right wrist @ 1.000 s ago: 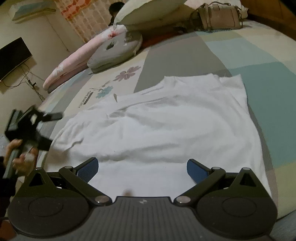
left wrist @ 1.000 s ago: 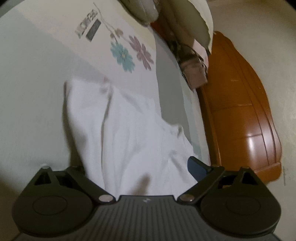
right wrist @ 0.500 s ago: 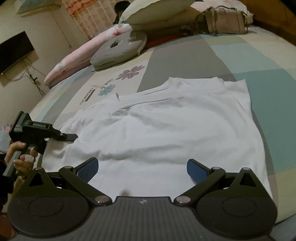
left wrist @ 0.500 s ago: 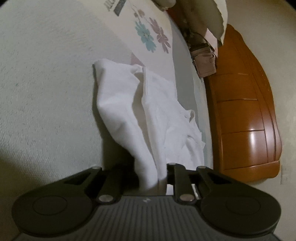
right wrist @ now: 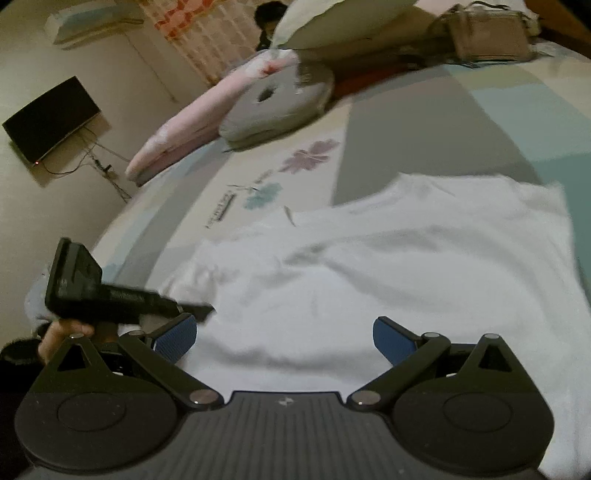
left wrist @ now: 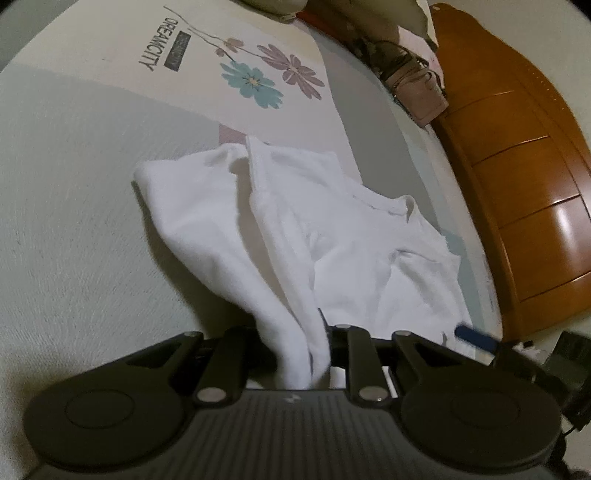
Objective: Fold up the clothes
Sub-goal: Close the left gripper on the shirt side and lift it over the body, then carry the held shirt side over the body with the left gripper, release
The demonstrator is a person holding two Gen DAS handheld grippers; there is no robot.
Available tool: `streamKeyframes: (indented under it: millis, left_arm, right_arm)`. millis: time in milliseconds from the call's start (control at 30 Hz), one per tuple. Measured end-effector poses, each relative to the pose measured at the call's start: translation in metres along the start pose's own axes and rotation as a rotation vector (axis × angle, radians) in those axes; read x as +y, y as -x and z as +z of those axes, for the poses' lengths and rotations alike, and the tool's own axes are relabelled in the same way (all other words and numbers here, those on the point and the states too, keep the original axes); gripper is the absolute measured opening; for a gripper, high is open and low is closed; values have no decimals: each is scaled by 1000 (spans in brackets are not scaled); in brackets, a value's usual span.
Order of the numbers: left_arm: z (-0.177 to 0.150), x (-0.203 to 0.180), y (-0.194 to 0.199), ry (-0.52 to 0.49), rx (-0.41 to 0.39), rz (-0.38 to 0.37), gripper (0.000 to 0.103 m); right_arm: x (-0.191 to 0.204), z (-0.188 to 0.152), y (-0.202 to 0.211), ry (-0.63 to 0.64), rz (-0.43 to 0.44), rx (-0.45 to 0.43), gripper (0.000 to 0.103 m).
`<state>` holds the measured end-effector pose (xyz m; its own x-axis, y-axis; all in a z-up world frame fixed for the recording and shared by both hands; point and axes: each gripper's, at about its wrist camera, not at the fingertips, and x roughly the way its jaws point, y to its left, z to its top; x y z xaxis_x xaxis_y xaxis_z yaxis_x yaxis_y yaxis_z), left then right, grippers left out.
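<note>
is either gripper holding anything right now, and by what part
The left hand-held gripper is shut on the white shirt, pinching a bunched edge. The right hand-held gripper is open, holding nothing.

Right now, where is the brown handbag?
In the right wrist view the brown handbag sits at the far end of the bed, top right, beside the big pillow, well beyond the white shirt.

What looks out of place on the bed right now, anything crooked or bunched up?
Only the white shirt. Its near corner is pinched in the left gripper and lifted, so that side bunches into a ridge while the rest lies flat on the bedspread. The right gripper is open over the hem. Nothing looks spilled or damaged.
</note>
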<state>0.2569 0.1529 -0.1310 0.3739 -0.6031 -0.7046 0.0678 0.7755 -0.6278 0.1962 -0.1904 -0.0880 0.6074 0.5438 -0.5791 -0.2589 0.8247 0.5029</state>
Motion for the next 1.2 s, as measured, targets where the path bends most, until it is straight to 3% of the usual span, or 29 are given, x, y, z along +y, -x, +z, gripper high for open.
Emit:
streamKeyframes:
  millis: [200, 600, 867, 1000, 1200]
  left_arm:
    - [0, -7, -2, -20, 0, 30, 19]
    - [0, -6, -6, -22, -9, 21, 19]
    - [2, -13, -6, -41, -5, 52, 19]
    - [3, -16, -6, -49, 3, 71, 19]
    - [4, -19, -7, -55, 4, 84, 19]
  right_arm:
    - [13, 25, -47, -37, 26, -26, 103]
    - [3, 54, -119, -53, -87, -71, 103]
    - [21, 35, -67, -106, -37, -48, 103]
    - [21, 4, -72, -146, -73, 81, 103]
    - [30, -14, -57, -135, -86, 110, 103]
